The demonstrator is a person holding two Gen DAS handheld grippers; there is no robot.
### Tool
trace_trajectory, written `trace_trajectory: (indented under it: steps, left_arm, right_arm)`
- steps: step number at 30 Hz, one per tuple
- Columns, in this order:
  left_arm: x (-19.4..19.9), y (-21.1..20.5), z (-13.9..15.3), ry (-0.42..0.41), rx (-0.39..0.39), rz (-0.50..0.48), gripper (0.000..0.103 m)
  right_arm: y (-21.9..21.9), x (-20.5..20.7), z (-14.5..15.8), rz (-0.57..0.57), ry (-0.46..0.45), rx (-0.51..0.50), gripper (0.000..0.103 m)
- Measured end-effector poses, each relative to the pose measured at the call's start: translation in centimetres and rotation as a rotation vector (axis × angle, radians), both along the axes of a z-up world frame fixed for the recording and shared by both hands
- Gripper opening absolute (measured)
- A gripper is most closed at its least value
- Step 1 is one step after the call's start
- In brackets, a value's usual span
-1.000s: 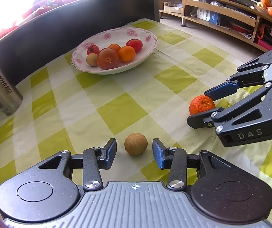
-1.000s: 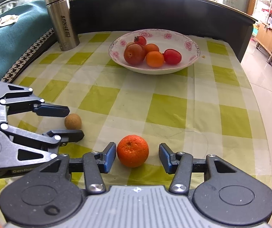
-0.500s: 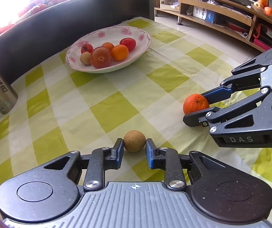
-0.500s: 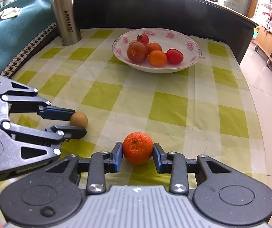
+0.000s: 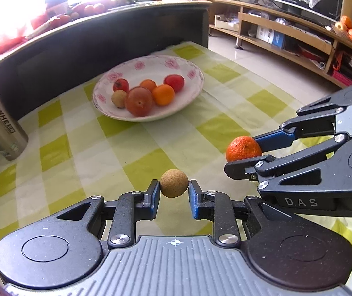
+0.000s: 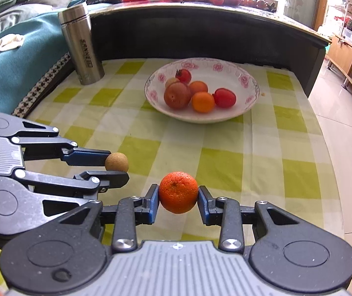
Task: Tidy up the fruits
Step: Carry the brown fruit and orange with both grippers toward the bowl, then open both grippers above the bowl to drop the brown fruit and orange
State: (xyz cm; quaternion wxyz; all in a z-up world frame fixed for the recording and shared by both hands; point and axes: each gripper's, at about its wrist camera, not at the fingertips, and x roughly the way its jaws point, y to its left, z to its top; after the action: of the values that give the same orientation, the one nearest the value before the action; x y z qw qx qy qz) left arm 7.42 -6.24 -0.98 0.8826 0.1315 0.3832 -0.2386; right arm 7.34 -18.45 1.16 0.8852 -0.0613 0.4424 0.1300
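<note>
Right wrist: right hand-held gripper [image 6: 178, 193] clamps orange [image 6: 178, 192].

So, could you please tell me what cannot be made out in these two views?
- Left wrist view: the far side of the orange is hidden by the right hand-held gripper.
- Right wrist view: the pale fruit in the bowl is mostly behind the large red fruit.
- Both views: window glare washes out the ledge items.

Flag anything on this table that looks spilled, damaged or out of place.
Nothing stands out. The white floral bowl sits level with its fruit inside, the steel flask stands upright, and the green checked cloth lies flat. Only a tiny crumb lies beside the bowl.
</note>
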Motion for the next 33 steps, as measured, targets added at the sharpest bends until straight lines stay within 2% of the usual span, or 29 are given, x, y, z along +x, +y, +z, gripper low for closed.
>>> trace_trajectory:
  steps: [11,20,26,33]
  left_arm:
    - [2.1,0.0,1.6,-0.049,-0.006,0.023,0.032]
    - [6.6,-1.4,3.6,-0.117,-0.001,0.044,0.031]
    - [10.2,-2.1,3.1,-0.122,-0.008,0.061,0.031]
    - [13.2,-2.2,2.0,-0.108,-0.021,0.082,0.031]
  right_arm:
    - [0.1,2.4,1.8,-0.011,-0.055,0.008,0.038]
    - [-1.2,8.1,3.4,-0.049,-0.109,0.023,0.038]
    - [-1.6,12.4,2.7,-0.048,-0.121,0.011,0.038]
    - [-1.7,15.6,1.3,-0.041,-0.117,0.004,0.038]
